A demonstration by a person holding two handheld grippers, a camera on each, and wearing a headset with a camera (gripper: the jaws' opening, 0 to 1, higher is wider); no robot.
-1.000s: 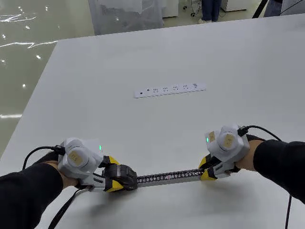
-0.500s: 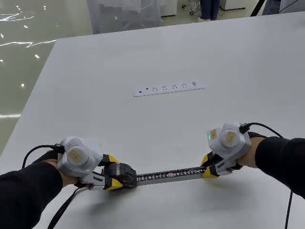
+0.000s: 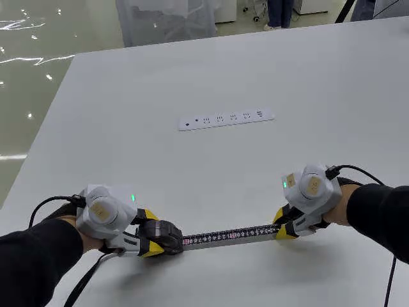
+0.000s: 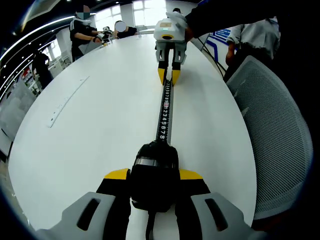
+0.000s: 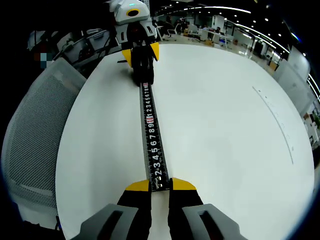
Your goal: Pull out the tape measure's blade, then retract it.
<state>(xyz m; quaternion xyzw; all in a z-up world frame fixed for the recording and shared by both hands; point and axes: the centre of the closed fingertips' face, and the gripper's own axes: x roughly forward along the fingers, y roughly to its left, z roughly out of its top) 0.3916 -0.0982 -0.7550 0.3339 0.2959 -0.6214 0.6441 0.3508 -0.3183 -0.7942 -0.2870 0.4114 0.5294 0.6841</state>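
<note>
The left gripper [image 3: 151, 237] was clamped on the tape measure [image 3: 163, 234], which lay on the table [image 3: 192, 77] nearer than the power strip [image 3: 226, 119] and to its left. The right gripper [image 3: 282, 226], jaws pinched on the blade [image 3: 230, 236], sat to the strip's right.

Smooth matt white table [image 3: 192, 83], black plastic tape measure case [image 4: 154, 175], dark printed blade [image 5: 150, 135]

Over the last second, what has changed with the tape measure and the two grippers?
The right gripper, shut on the tip of the blade, moved a little further right, away from the case, so slightly more blade is drawn out. The left gripper stayed where it was, shut on the case. The power strip has not moved on the table.
</note>
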